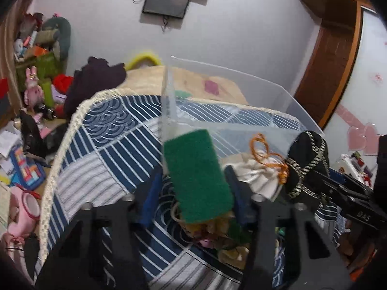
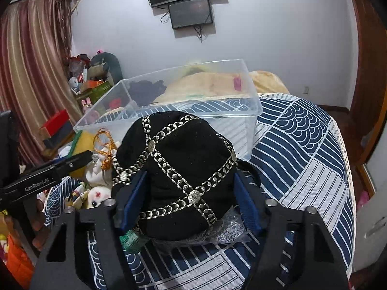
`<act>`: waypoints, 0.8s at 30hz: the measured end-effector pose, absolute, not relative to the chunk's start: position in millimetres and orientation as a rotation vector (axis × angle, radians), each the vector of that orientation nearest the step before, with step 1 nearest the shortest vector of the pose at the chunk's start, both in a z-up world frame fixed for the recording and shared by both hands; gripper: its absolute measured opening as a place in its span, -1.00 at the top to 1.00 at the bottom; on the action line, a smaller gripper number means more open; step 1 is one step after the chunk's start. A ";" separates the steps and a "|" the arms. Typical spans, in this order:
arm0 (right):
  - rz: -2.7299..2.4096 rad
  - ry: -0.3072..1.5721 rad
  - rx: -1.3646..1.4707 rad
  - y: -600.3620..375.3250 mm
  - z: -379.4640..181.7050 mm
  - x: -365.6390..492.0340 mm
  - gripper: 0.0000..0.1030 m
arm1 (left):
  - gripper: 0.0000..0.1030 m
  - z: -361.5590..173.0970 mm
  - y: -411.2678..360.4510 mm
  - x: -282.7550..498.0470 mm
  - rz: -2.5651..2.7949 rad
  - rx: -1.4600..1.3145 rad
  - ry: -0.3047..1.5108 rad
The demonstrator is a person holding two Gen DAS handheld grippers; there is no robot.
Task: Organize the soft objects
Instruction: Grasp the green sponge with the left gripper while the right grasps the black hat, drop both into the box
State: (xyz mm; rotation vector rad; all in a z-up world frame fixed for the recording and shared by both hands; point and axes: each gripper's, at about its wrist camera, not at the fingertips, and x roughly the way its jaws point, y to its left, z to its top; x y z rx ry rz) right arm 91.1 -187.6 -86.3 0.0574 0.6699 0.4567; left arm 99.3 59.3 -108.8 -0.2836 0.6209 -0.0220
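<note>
My left gripper (image 1: pixel 194 193) is shut on a green scouring sponge (image 1: pixel 197 176) with a yellow underside and holds it up just before the clear plastic bin (image 1: pixel 266 91). My right gripper (image 2: pixel 191 193) is shut on a black cap with gold chain trim (image 2: pixel 179 169), lifted in front of the same bin (image 2: pixel 251 111) on the bed. In the left wrist view the cap (image 1: pixel 308 162) and the right gripper (image 1: pixel 343 193) show at right. A cream pouch with an orange cord (image 1: pixel 261 171), a small doll (image 2: pixel 96 198) and other soft items lie in a pile between the grippers.
The bin sits on a bed with a blue and white patterned cover (image 2: pixel 302 149). A beige pillow (image 2: pixel 212 84) and dark cloth (image 1: pixel 96 82) lie behind it. Toys and clutter (image 1: pixel 31 91) fill the floor at left. A curtain (image 2: pixel 31 72) and wall screens (image 2: pixel 188 0) stand beyond.
</note>
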 end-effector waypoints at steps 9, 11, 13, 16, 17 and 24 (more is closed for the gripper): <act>0.479 0.601 0.048 -195.2 -67.0 82.1 0.48 | 0.26 -89.2 49.3 73.6 -0.013 -0.228 0.552; 0.480 0.573 0.053 -199.6 -60.6 76.9 0.55 | 0.26 -80.6 49.5 66.5 -0.007 -0.217 0.525; 0.483 0.552 0.054 -201.3 -54.8 73.4 0.56 | 0.26 -72.1 49.7 62.0 -0.003 -0.212 0.500; 0.485 0.507 0.059 -202.9 -43.5 66.4 0.56 | 0.26 -60.0 52.2 59.7 -0.006 -0.196 0.464; 0.487 0.493 0.063 -203.9 -39.2 64.7 0.56 | 0.26 -56.1 52.0 59.7 -0.004 -0.185 0.454; 0.496 0.446 0.094 -201.3 -15.0 77.1 0.56 | 0.26 -33.3 49.2 78.8 -0.040 -0.158 0.422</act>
